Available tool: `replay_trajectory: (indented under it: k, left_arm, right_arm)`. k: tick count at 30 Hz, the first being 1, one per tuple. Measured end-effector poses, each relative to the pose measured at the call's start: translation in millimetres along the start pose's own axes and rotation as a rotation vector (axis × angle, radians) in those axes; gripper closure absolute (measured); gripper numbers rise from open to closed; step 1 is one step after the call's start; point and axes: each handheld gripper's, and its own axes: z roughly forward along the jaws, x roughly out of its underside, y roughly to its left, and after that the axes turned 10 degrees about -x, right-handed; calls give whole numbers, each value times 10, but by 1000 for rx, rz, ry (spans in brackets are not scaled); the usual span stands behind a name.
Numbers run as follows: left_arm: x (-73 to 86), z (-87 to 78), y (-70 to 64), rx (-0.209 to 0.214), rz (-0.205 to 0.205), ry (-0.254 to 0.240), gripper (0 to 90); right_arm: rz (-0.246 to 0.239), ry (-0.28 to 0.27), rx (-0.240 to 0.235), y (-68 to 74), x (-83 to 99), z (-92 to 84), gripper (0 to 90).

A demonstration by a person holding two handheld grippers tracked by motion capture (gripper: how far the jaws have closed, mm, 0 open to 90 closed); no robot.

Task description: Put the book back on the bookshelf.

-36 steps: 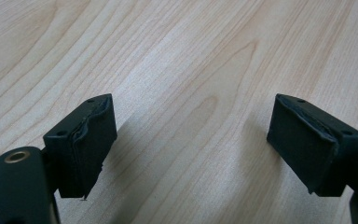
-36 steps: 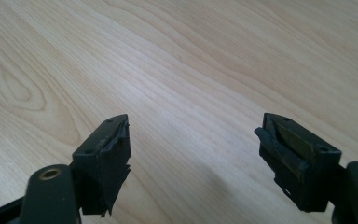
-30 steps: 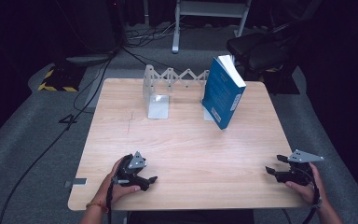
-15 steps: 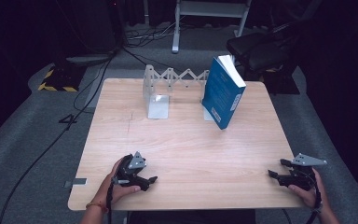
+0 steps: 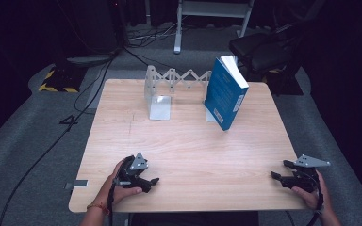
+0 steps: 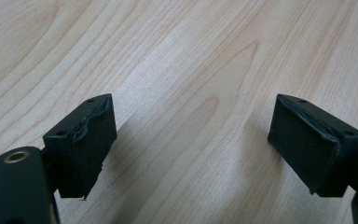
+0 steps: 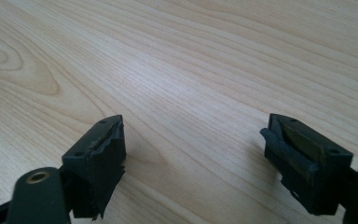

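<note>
High view: blue book (image 5: 225, 96) leans on bookend (image 5: 210, 110).

The desk (image 5: 184, 141) is pale wood with darker flowing grain lines and a few oval knots. Both tongs, the left tongs (image 5: 152, 181) and the right tongs (image 5: 274, 175), are black with black pads, each topped by a grey plate, and the right pair shows an olive-brown patch inside one jaw. The book (image 5: 222, 96) has a blue cover with white page edges, the folding rack (image 5: 169, 87) is light grey metal, and the floor (image 5: 37, 141) is grey carpet with a yellow-and-black striped block (image 5: 56, 80) on it.

left hand-held gripper (image 5: 153, 181): jaws apart | right hand-held gripper (image 5: 279, 170): jaws apart, seemingly low
</note>
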Motion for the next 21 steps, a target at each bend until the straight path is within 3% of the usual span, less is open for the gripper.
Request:
replay_trajectory:
  k: [21]
  left_arm:
    - [-16,17,7,-8,-10,2,152]
  right_arm:
    - [0,0,0,1,0,0,205]
